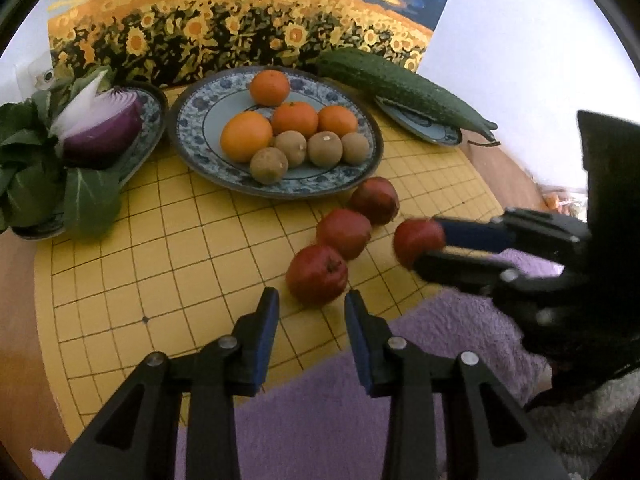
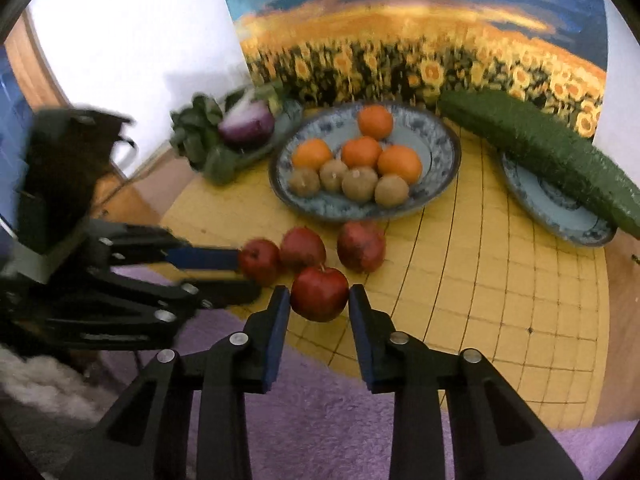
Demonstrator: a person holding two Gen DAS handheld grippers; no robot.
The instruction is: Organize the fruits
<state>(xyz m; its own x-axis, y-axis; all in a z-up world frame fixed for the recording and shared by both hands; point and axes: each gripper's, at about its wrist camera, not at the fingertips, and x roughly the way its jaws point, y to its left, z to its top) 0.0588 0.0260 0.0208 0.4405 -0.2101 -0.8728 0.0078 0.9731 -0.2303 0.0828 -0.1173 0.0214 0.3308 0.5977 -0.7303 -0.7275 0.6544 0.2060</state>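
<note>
The gripped apple [image 2: 320, 294], red with its stalk up, sits between the blue pads of the right gripper [image 2: 319, 295]. Both pads press its sides, so that claw is closed on it, over the near edge of the yellow grid mat [image 1: 180, 260]. Whether it touches the mat cannot be told.

Just beside it, three more red apples lie in a slanting row on the mat. The nearest apple [image 1: 316, 274] lies at the tips of the left gripper [image 1: 311, 298], whose jaws stand apart to either side of its near end without visibly pressing it. The middle apple [image 1: 344, 233] and the far apple [image 1: 376, 200] follow, the far one just beside the rim of the large plate [image 1: 192, 148].

That blue-patterned plate, toward the mat's far edge, holds four oranges [image 1: 246, 136] and four brown round fruits [image 1: 269, 165].

At the far right corner a cucumber [image 1: 400, 84] lies across a small plate [image 1: 432, 128]. At the far left, another plate [image 1: 154, 108] carries a cut red onion [image 1: 108, 124] and leafy greens [image 1: 24, 168].

A sunflower painting [image 1: 240, 20] stands behind, and a purple fleece [image 1: 320, 400] overlaps the mat's near edge.
</note>
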